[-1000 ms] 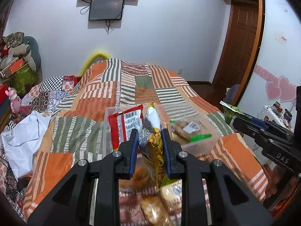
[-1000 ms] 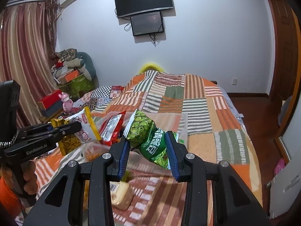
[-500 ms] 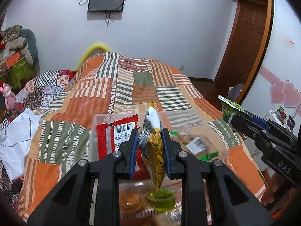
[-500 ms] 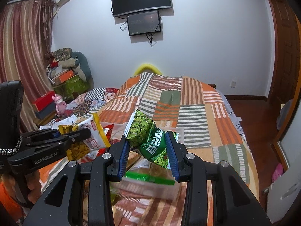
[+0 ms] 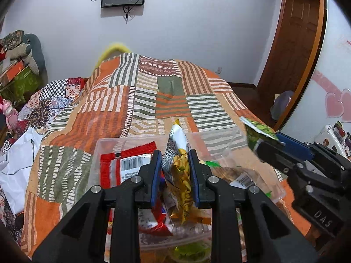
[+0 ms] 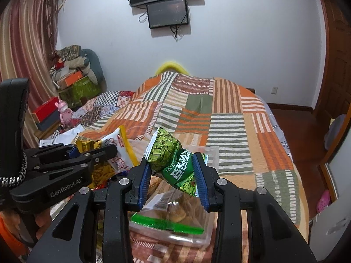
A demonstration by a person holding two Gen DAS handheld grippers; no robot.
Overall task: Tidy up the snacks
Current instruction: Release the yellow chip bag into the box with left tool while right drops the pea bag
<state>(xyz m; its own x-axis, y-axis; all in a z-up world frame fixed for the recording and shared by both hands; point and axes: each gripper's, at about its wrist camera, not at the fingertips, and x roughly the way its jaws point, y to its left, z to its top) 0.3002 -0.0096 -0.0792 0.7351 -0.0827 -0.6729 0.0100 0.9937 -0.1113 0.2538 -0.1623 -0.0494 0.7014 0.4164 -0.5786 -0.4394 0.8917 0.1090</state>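
Between the blue pads of the left gripper [image 5: 175, 176] stands a yellow-and-white snack packet [image 5: 178, 153], pinched at mid-height. Its sealed top rises clear above the fingertips and its lower end hangs below the pads. The jaws are drawn in tight on it, with both pads in contact. Directly under this packet sits a clear plastic container [image 5: 221, 134] resting on the patchwork bedspread [image 5: 140, 100]. Inside the container, just left of the left gripper, lies a red packet with a barcode label [image 5: 126, 162]. Further wrapped snacks lie in the right part of the same container, but their type cannot be read.

The right gripper [image 6: 173, 175] has its jaws closed partway onto a green pea-snack packet [image 6: 170, 157]. Both blue pads press on the packet's lower half, and its upper end leans out to the left above the left fingertip. Below this packet, in the container [image 6: 214, 151], lies a clear bag with a green strip [image 6: 169, 220], holding pale brown pieces. The green packet hangs apart from it, not touching.

In the right wrist view the left gripper [image 6: 96, 151] appears at the left edge, with its yellow-and-white packet [image 6: 118, 151] near the container's left side. In the left wrist view the right gripper [image 5: 266, 141] enters from the right, and the green packet [image 5: 257, 129] shows over the container's far right corner. The two packets are held well apart.
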